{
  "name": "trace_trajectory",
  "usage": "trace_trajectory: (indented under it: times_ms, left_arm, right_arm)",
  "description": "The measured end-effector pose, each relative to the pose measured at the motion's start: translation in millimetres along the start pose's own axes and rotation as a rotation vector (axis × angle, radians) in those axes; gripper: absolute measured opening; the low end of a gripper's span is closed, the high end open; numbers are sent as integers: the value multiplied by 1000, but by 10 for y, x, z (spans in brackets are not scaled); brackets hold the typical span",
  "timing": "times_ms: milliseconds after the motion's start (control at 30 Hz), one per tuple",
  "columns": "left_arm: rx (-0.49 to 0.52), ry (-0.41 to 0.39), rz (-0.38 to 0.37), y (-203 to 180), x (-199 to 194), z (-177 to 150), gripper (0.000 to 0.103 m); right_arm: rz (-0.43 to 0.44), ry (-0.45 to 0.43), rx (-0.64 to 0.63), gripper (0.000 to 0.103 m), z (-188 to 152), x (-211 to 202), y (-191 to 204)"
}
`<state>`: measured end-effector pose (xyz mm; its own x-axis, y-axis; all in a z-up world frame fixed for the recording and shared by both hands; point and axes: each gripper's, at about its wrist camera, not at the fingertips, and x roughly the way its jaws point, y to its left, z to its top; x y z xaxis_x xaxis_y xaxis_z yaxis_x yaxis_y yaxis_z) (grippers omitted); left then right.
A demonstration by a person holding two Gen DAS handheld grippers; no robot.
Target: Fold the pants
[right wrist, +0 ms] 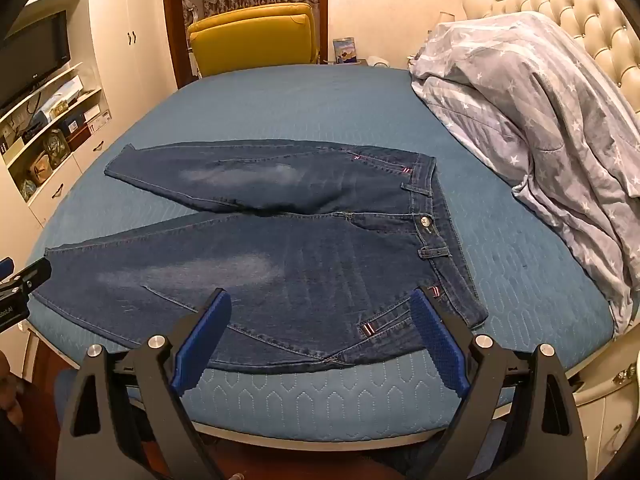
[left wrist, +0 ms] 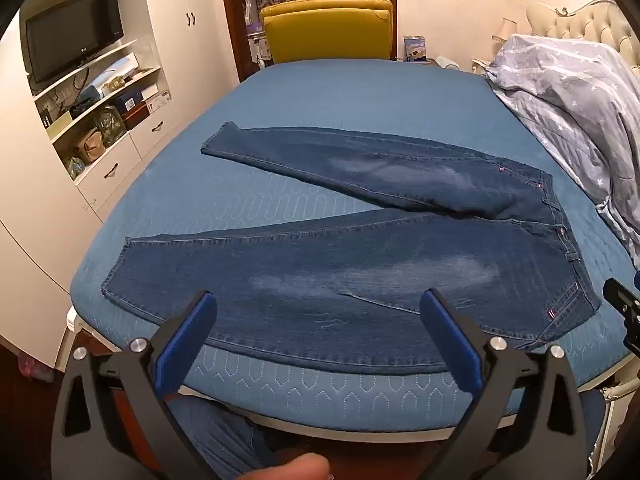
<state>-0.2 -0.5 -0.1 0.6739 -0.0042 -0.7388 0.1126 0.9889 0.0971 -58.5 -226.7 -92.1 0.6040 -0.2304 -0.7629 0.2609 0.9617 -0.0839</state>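
Observation:
A pair of dark blue jeans [left wrist: 360, 264] lies flat on the blue bed [left wrist: 320, 92], front side up, legs spread in a V toward the left, waistband at the right. They also show in the right wrist view [right wrist: 320, 248]. My left gripper [left wrist: 318, 300] is open and empty, held above the near leg by the bed's front edge. My right gripper [right wrist: 322, 300] is open and empty, over the hip and pocket area near the waistband [right wrist: 444, 236]. The right gripper's tip shows at the left wrist view's right edge [left wrist: 624, 304].
A grey star-patterned duvet [right wrist: 540, 120] is heaped at the bed's right side against a tufted headboard [right wrist: 592, 12]. A yellow chair [left wrist: 328, 28] stands behind the bed. White cupboards with a TV [left wrist: 72, 32] and cluttered shelves line the left wall.

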Motion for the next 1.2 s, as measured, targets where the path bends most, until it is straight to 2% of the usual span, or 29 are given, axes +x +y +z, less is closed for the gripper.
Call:
trace_trajectory:
  times_ms: [1200]
  left_arm:
    - [-3, -4, -22, -15, -16, 7, 102]
  right_arm:
    - [13, -14, 4, 88, -35, -22, -28]
